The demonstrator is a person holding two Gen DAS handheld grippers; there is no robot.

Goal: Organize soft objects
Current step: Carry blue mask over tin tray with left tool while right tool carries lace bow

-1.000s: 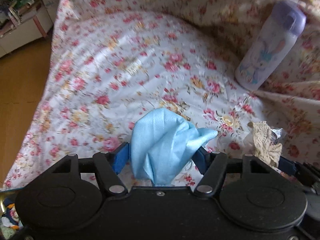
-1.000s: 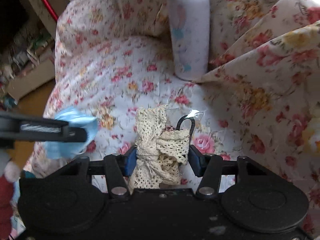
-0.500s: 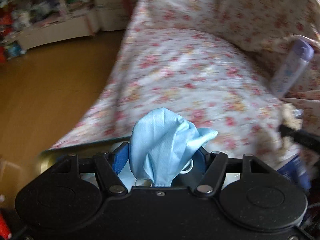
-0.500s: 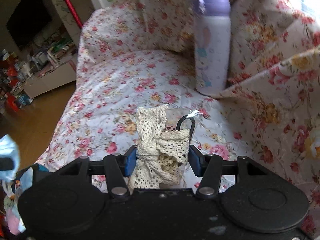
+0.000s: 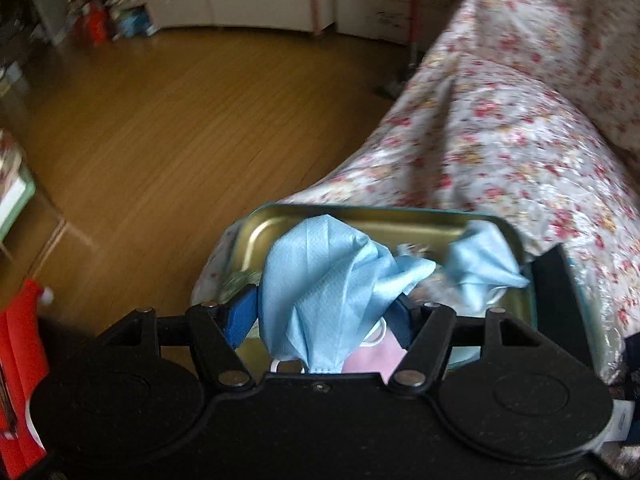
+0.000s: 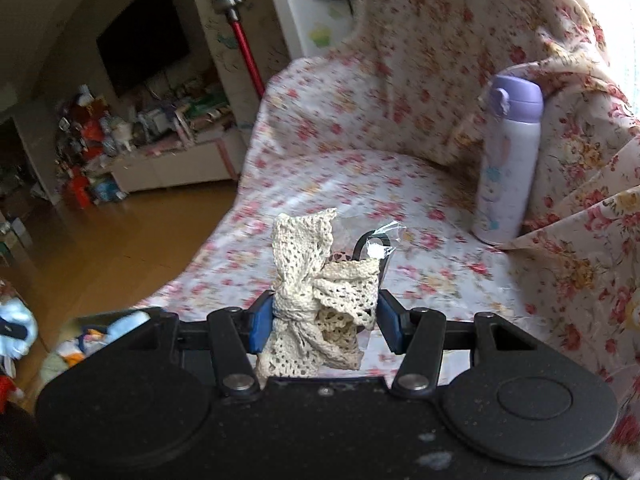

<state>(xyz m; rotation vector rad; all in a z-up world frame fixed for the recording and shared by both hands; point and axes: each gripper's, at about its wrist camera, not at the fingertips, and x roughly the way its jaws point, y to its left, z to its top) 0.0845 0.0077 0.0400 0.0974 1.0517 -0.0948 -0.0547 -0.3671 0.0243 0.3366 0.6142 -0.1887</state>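
Swung away from the sofa, the left gripper [image 5: 326, 312] now hangs above the tin tray [image 5: 516, 236], clenched on a limp blue mask [image 5: 320, 280]. Right gripper [image 6: 324, 320] clamps the light, squashy lace bow [image 6: 320, 280] at its knot, over the sofa's front edge.

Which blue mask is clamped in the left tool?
The larger, nearer blue mask, pinched in the left tool. The other blue mask lies loose in the tin.

Your floral-covered sofa [image 6: 344, 184] carries the purple-capped bottle [image 6: 508, 168], upright far right against the backrest cover; the metal tin [image 5: 256, 236] sits at the sofa's near left edge, a blue mask [image 5: 480, 264] lying inside it.
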